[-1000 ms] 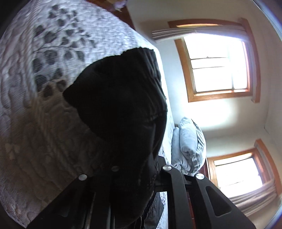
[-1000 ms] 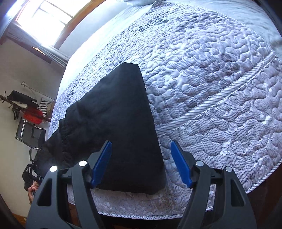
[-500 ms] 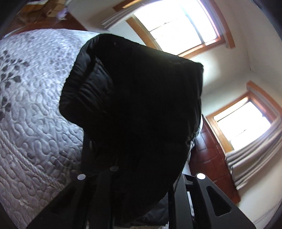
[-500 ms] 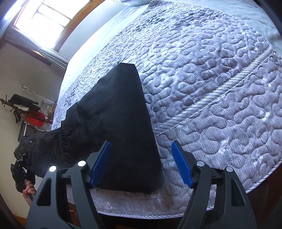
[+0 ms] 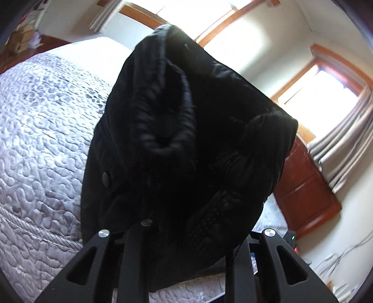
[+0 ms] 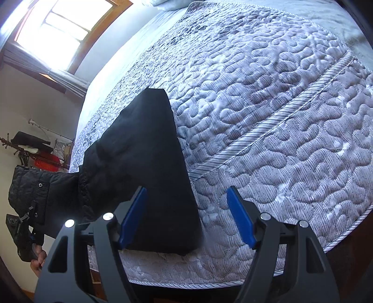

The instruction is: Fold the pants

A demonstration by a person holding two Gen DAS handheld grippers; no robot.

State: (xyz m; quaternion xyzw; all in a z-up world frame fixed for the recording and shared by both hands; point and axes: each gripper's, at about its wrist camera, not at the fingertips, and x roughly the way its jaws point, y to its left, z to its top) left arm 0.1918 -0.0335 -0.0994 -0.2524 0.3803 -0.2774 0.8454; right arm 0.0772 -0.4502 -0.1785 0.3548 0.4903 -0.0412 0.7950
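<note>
The black pants [image 6: 151, 167] lie with their legs flat on the quilted bed [image 6: 268, 98] near its front edge. Their waist end [image 5: 186, 144] is lifted off the bed's left side and hangs bunched in front of the left wrist camera, hiding the fingertips. My left gripper [image 5: 186, 235] is shut on this waist end; it also shows in the right wrist view [image 6: 25, 223], held up at the far left. My right gripper [image 6: 186, 216] is open and empty, low over the leg ends, its blue pads [image 6: 132, 216] straddling the cloth's right edge.
Windows with wooden frames [image 5: 321, 88] and grey curtains [image 5: 345, 144] line the wall. A reddish wooden cabinet [image 5: 303, 186] stands beside the bed. A rack with red and black items [image 6: 39, 153] stands at the left wall. A pillow [image 6: 167, 4] lies at the bed's far end.
My left gripper has lifted the waist end up off the bed and swung it, so the cloth now fills its view. The right gripper has barely moved.
</note>
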